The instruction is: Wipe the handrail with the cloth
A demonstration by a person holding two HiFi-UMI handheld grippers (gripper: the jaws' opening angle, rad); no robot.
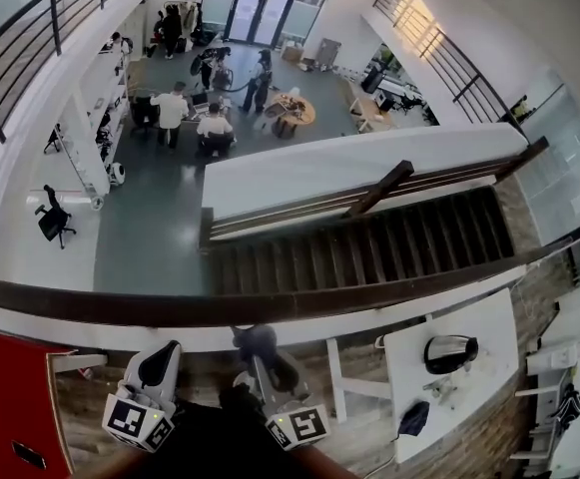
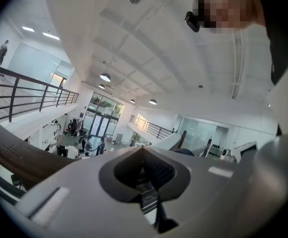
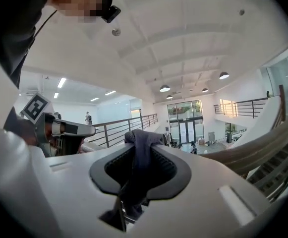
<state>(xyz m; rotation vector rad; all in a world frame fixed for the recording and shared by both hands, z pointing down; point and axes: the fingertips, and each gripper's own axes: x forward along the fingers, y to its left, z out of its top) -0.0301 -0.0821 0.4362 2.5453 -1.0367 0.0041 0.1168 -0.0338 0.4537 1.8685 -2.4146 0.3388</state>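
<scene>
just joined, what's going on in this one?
A person stands at a wooden handrail overlooking an atrium, with a gripper in each hand. The right tongs are shut on a dark cloth, held close to the rail on the person's side; contact isn't clear. The left tongs are shut and empty.

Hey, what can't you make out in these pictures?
Right gripper view: the dark grey cloth's lower end, hidden down between the jaws.
Head view: both ends of the brown wooden handrail, cut off by the picture edges.
Head view: people on the lower floor, too small.
</scene>
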